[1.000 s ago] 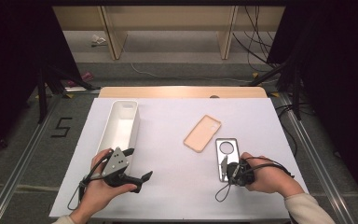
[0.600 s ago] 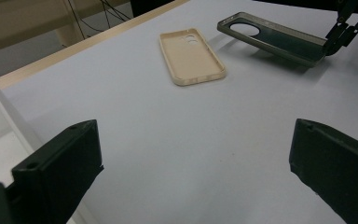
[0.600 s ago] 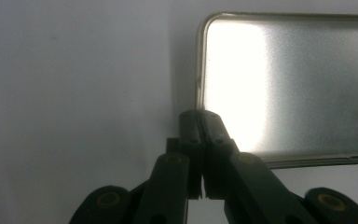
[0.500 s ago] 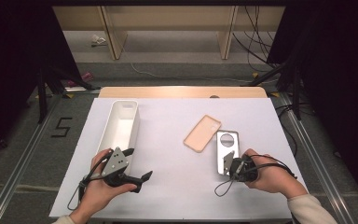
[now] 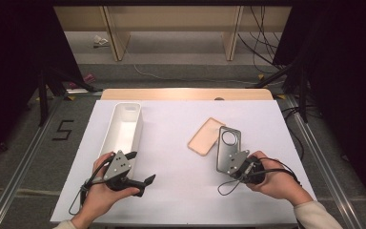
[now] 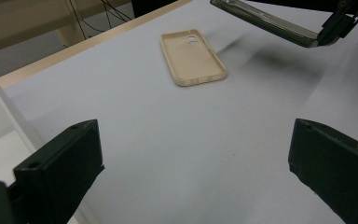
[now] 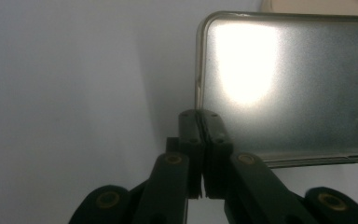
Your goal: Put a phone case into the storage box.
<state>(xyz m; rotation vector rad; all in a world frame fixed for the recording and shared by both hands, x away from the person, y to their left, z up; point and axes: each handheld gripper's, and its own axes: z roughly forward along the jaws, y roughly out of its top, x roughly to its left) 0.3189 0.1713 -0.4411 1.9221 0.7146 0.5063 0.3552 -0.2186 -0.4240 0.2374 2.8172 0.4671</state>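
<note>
On the white table point(image 5: 181, 143) the right gripper point(image 5: 240, 168) has its jaws pressed together on the edge of a grey, metallic-looking phone case point(image 5: 228, 149) with a round camera cut-out near its far end. In the right gripper view the two black jaws meet tightly at the case's point(image 7: 289, 88) long edge, near one corner, and light glares off its flat back. The case is lifted clear of the tabletop — the left gripper view shows it point(image 6: 265, 21) tilted in the air, pinched at its end by the right gripper point(image 6: 333, 25), with a soft shadow on the table beneath.

Just beside the grey case, on its left in the high view, lies a beige phone case point(image 5: 206, 136), flat on the table with its hollow side up; the left gripper view shows it point(image 6: 193, 58) the same way, raised rim and camera cut-outs visible. Whether the two cases touch cannot be told from above.

The left gripper point(image 5: 136, 168) rests low near the front left part of the table, its jaws spread wide apart with only bare tabletop between them. Just beside it stands a long white plastic bin point(image 5: 124, 126) — narrow, open-topped, running away from the person along the table's left side.
</note>
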